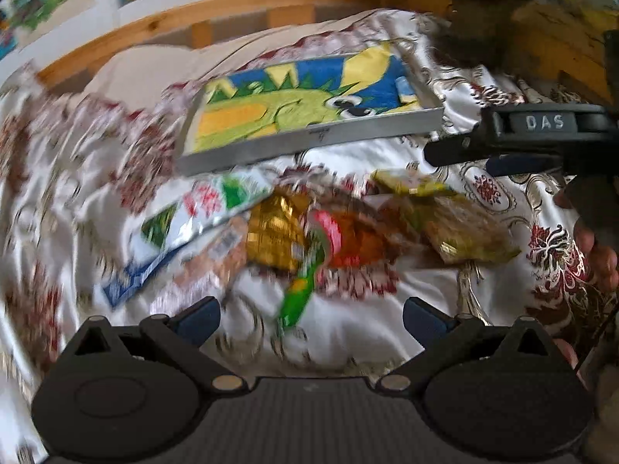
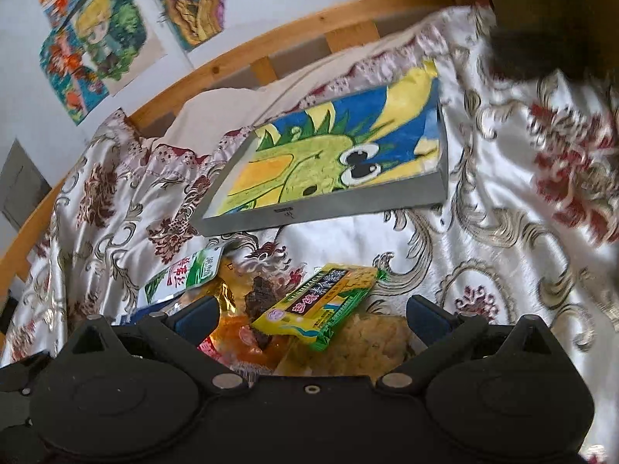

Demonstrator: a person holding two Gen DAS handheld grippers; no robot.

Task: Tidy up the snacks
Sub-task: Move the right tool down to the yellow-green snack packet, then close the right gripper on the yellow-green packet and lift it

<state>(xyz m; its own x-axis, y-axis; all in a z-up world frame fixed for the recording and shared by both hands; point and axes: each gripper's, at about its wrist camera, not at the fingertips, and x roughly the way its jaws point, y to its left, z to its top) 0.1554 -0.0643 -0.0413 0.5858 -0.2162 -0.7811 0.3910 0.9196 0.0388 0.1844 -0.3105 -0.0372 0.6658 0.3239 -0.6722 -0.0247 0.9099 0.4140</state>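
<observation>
A glossy satin bedspread (image 2: 483, 232), white with dark red flowers and silver scrolls, lies rumpled over a bed with a pale wooden frame (image 2: 271, 38). On it sits a shallow grey tray (image 2: 329, 212), rectangular with a flat rim, its bottom lined with a crayon-bright drawing of a green creature on blue and yellow.

Just in front of the tray's near edge lies a loose heap of snacks (image 1: 348, 228), all in crinkly foil or clear plastic: a flat white packet (image 2: 189, 274) with green and red print, a crumpled gold wrapper (image 1: 274, 228), an orange-red pack (image 1: 348, 247), a clear bag of pale, crumbly pieces (image 2: 371, 340), and on top a yellow-and-green bar (image 2: 325, 305), oblong and slightly tilted.

The right gripper (image 2: 311, 315) has its blue-padded fingers (image 2: 197, 317) spread wide, holding nothing; the heap lies directly between and under them, the bar nearest the middle. Whether the pads touch anything cannot be told.

The left gripper (image 1: 311, 315) is likewise spread and empty, hanging over bare bedspread with the heap just ahead of its fingertips; its view is blurred. The right gripper's black body shows there at the right edge, over the heap's far side.

Colourful drawings (image 2: 96, 38) are stuck on the white wall behind.
</observation>
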